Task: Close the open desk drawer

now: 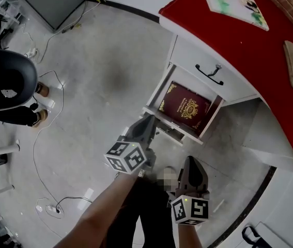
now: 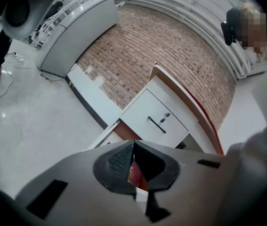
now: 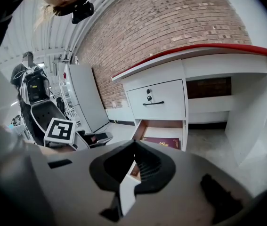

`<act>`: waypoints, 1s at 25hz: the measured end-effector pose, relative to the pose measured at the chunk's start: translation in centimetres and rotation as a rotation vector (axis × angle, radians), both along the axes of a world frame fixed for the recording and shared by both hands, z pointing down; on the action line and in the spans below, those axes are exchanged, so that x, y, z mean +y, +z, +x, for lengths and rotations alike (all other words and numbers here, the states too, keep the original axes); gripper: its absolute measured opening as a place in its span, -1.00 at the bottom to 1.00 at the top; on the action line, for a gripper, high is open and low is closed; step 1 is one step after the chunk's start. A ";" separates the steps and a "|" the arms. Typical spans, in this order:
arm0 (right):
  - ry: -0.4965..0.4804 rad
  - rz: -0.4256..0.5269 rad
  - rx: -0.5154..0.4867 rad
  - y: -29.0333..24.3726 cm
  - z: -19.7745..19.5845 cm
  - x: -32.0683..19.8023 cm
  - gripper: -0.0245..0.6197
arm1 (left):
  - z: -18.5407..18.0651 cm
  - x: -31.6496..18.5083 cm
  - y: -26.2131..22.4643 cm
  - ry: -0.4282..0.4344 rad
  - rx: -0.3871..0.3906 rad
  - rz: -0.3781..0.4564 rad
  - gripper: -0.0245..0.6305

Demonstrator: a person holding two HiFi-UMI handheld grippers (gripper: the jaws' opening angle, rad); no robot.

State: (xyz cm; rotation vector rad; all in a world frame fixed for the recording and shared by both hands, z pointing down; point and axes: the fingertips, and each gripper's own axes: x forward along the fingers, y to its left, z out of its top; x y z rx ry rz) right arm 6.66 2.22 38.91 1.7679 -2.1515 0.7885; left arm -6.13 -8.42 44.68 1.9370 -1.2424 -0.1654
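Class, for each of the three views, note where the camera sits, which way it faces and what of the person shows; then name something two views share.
Head view: on the head, looking steeply down at the open drawer; a forearm, left gripper and right gripper show.
Left gripper view: rides that gripper, faces the desk; its shut jaws show.
Right gripper view: same, facing the desk front.
Shared: all show the maroon book.

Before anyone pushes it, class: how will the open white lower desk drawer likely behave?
The open white lower desk drawer looks like rigid board, so it should probably slide in straight, not flex. The flat maroon book lying inside likely adds little weight and will not roll, though it might slip.
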 end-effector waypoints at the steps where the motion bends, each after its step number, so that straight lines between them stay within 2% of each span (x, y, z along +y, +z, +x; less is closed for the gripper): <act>1: -0.004 -0.004 -0.001 0.5 0.0 0.2 -0.90 | -0.1 0.3 0.7 -0.011 0.015 -0.010 -0.89; 14: -0.008 -0.020 -0.004 6.5 0.4 1.4 -0.90 | 0.4 2.4 8.5 -0.033 0.105 -0.094 -0.89; 25: -0.001 0.001 0.005 10.5 1.3 0.9 -0.90 | 2.0 2.8 14.5 -0.041 0.293 -0.182 -0.89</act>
